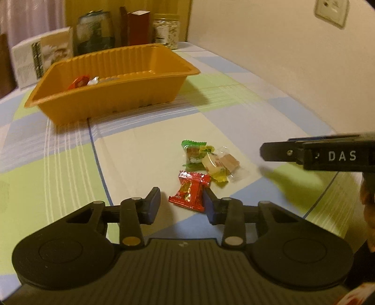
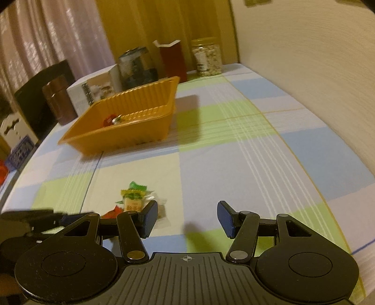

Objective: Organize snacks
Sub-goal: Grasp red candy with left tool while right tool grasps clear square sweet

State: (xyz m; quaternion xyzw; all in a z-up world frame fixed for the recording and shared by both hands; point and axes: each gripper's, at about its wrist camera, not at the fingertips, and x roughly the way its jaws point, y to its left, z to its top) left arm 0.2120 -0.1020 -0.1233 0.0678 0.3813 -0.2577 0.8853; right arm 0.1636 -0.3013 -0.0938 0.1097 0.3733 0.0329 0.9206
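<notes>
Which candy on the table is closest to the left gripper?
The red candy. It lies right by the open left gripper, beside one fingertip. The green candy and yellow candy lie farther off.

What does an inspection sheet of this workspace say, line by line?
Surface: table under a checked cloth of blue, green and cream.
Job's things: orange tray with a few snacks already inside; loose on the cloth, a red candy, a green candy, a yellow candy and a clear-wrapped candy, close together.
Clutter: at the far edge, a white box, a dark jar, a red carton, a nut jar.
Grippers: left gripper open, low beside the red candy; right gripper open, empty.
Cables: nothing seen.
Surroundings: cream wall with an outlet, curtain.
</notes>
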